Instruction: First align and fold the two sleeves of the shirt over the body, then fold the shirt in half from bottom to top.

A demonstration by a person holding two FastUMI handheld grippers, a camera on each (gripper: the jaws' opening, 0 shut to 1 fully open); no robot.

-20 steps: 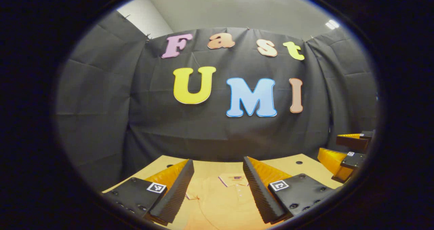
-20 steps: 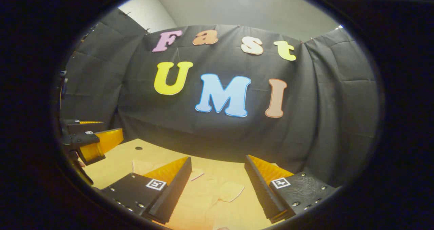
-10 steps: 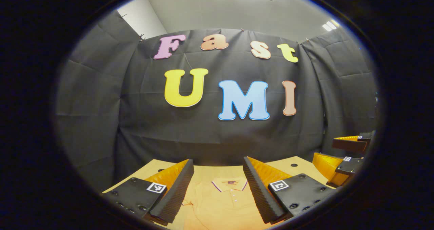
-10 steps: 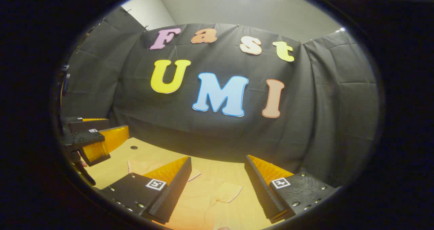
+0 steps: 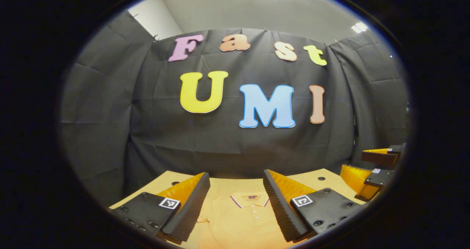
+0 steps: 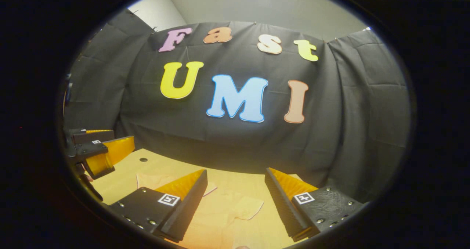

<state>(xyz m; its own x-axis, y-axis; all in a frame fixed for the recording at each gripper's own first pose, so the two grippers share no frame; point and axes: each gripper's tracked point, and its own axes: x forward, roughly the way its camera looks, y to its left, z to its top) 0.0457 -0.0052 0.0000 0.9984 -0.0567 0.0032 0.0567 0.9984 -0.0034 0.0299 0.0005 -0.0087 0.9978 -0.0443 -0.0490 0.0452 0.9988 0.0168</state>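
Low at 7 o'clock in the left gripper view, the left gripper [image 5: 235, 205] hangs above the table [image 5: 167, 180] with its jaws spread wide and nothing between them. At 6 o'clock, in the gap between its fingers [image 5: 191, 208], the shirt [image 5: 238, 219] lies flat on the table, collar [image 5: 251, 199] toward the cloth wall and placket running down toward the camera. Over at 4 o'clock the right gripper [image 5: 367, 173] shows near the table's edge, apart from the shirt.

Turning to the right gripper view, the left gripper [image 6: 101, 151] sits at 9 o'clock, above the table [image 6: 154, 164]. Near 7 o'clock one sleeve [image 6: 152, 180] lies spread on the wood. At 6 o'clock the right gripper [image 6: 235, 205] is released too, jaws wide, holding nothing, hovering over the shirt [image 6: 220, 214]. Just right of centre the other sleeve [image 6: 249, 208] lies rumpled between the fingers.
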